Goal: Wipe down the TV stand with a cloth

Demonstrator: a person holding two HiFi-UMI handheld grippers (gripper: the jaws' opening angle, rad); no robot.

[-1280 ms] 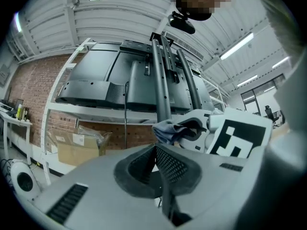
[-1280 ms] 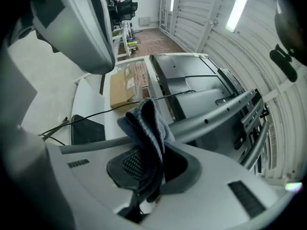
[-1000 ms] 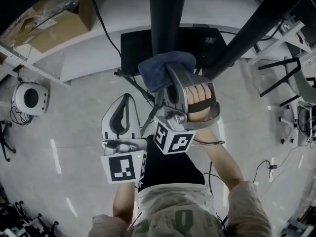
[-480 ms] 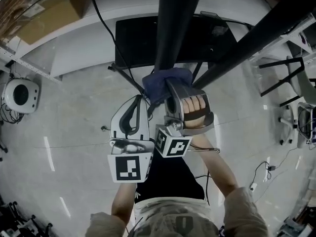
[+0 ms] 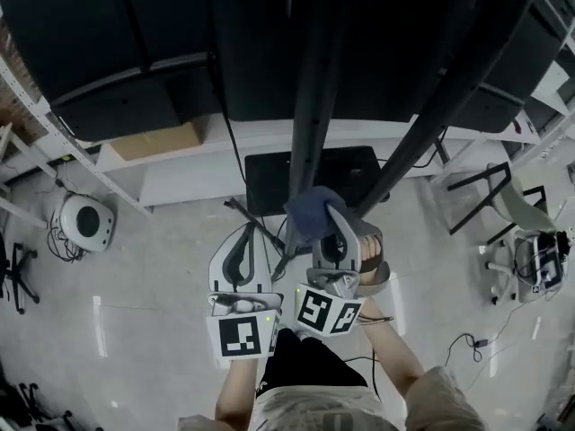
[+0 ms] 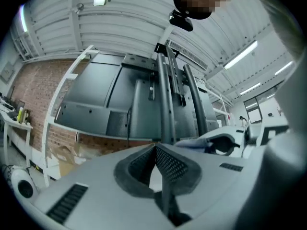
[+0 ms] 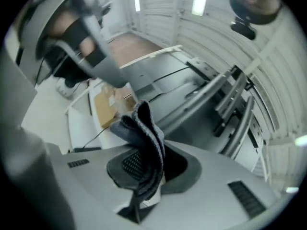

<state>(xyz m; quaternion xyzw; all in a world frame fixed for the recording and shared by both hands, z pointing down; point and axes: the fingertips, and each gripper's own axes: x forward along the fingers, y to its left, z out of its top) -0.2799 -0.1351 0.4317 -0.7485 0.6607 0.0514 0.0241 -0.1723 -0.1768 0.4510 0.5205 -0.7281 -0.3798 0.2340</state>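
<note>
Cloth [image 7: 144, 128] bunches between right gripper's [image 7: 144, 169] closed jaws.

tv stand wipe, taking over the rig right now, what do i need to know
The right gripper is shut on the blue cloth, which is folded and sticks out past the jaws.
The left gripper has its jaws together with nothing between them, and sits beside the right one.
The cloth is low on the central post of the TV stand, above the black base plate. Contact looks likely but isn't certain.
Done: can't tell which parts are already wiped.
Left: probably the post and base plate.
</note>
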